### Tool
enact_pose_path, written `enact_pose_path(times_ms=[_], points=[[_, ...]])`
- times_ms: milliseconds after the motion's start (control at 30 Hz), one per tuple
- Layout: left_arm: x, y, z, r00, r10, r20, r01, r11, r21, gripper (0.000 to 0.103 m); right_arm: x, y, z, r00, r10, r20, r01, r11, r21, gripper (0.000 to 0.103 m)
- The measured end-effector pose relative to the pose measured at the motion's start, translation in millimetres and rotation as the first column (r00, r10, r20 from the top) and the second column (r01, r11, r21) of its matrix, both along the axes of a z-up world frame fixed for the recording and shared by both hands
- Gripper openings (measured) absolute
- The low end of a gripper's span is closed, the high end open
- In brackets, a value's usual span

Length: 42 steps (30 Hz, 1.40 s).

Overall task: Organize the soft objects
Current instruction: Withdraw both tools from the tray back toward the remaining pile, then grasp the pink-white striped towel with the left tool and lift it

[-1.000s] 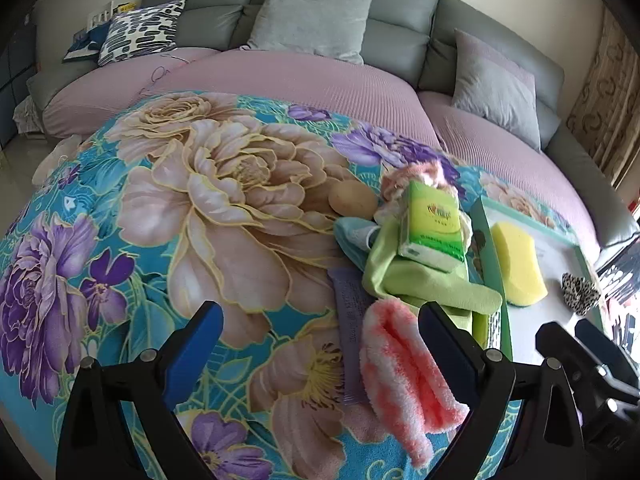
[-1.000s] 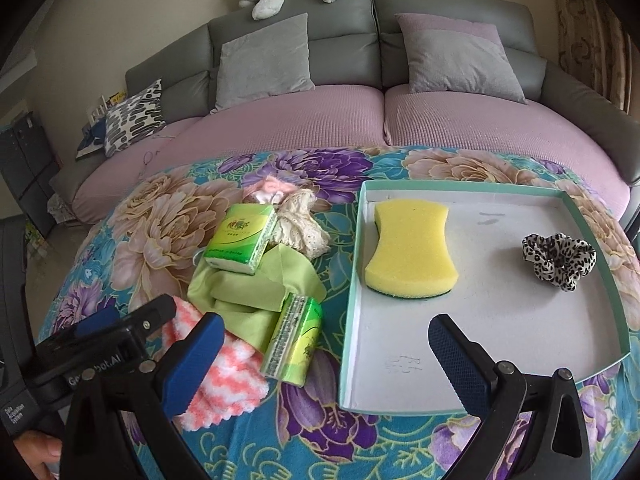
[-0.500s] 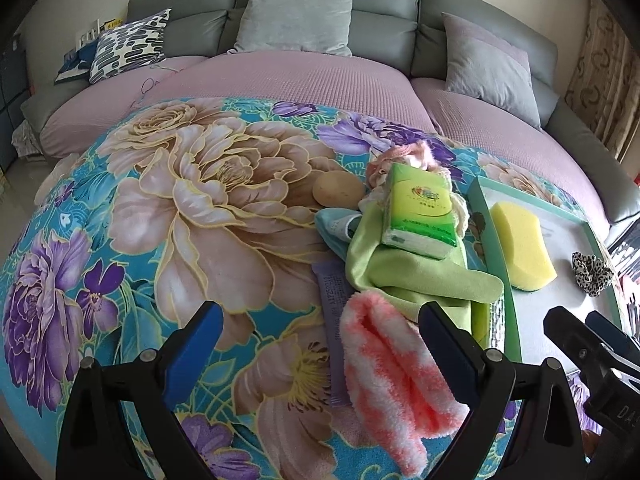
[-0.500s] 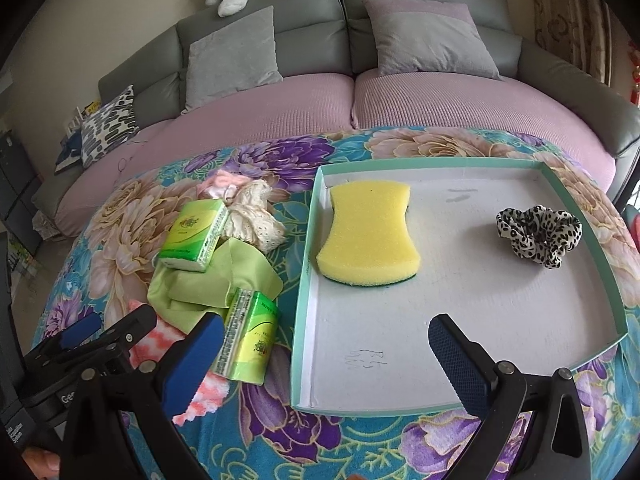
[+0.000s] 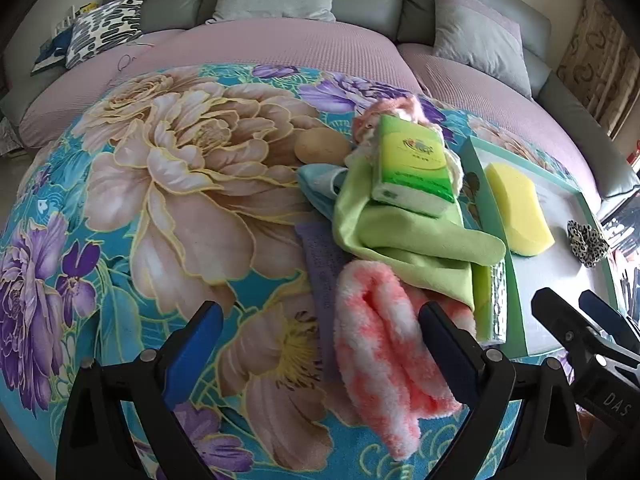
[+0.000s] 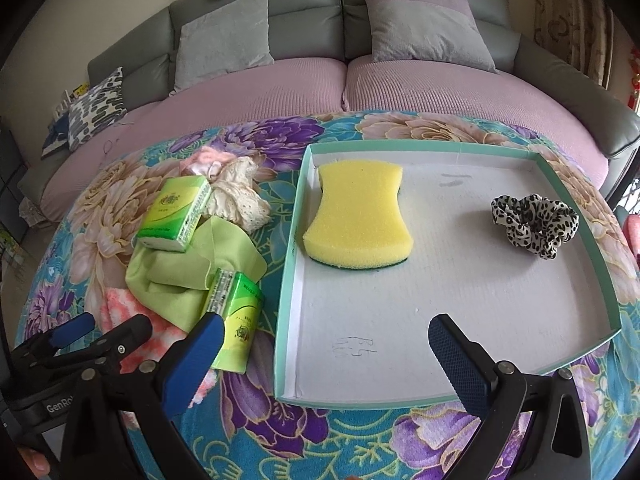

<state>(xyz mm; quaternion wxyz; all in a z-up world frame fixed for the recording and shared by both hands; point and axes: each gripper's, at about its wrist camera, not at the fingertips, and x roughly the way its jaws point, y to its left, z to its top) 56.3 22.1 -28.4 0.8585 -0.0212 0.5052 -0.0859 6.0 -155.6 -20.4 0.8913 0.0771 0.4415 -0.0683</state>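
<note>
The left gripper (image 5: 320, 334) hangs with its blue-padded jaws spread wide and nothing between them. Just ahead of it, toward its right finger, lies a fluffy pink-and-white rolled towel (image 5: 384, 340); beyond that sits a crumpled lime-green cloth (image 5: 400, 236) with a green tissue pack (image 5: 412, 168) on top. The right gripper (image 6: 324, 344) is likewise released and empty, poised over the near edge of a shallow white tray with a teal rim (image 6: 292, 280). Farther ahead inside the tray rest a yellow sponge (image 6: 358, 220) and, well apart to its right, a leopard-print fabric scrunchie (image 6: 534, 226). A second green tissue pack (image 6: 236, 320) lies just left of the tray, by this gripper's left finger.
</note>
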Motion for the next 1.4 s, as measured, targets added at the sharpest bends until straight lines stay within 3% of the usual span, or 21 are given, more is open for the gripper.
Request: enact_pose_path(times_ms=[200,267,400,467,567,933,1167,1400], points=[[-2.4,-9.0,0.8,0.999,-0.038,0.0,0.038,0.999,0.003,0.094,0.3,3.3,0.0,1.0,0.015,-0.007,-0.015,1.0,-0.006,0.103],[-1.4,-8.9,-0.9,0.999,-0.041,-0.01,0.041,0.999,-0.006,0.076,0.0,2.5,-0.5,1.0,0.012,-0.011,-0.012,1.0,-0.005,0.103],[0.3,-6.3,-4.9,0.998,-0.046,-0.036,0.044,0.998,-0.05,0.057,-0.4,-0.7,-1.0,1.0,0.002,-0.012,-0.002,1.0,0.004,0.103],[-0.6,-8.2,-3.2,0.998,-0.06,-0.031,0.058,0.996,-0.068,0.039,-0.1,-2.6,-1.8,1.0,-0.003,-0.016,0.003,1.0,0.01,0.103],[-1.6,-9.9,-1.9,0.997,-0.077,-0.03,0.074,0.992,-0.101,0.021,0.3,-3.3,-2.6,1.0,-0.004,-0.02,0.004,1.0,0.01,0.103],[-6.0,-4.0,14.4,0.997,-0.081,0.019,0.083,0.988,-0.131,0.016,0.3,-2.6,-0.8,1.0,0.009,-0.009,-0.008,1.0,0.02,0.103],[-12.5,10.9,38.3,0.995,-0.04,0.086,0.053,0.986,-0.16,0.016,-3.3,7.8,9.7,0.997,0.059,0.048,-0.06,0.998,0.026,0.103],[-15.6,30.5,54.0,0.991,0.021,0.132,0.004,0.982,-0.186,0.016,0.2,15.1,4.4,0.993,0.112,0.026,-0.114,0.991,0.068,0.103]])
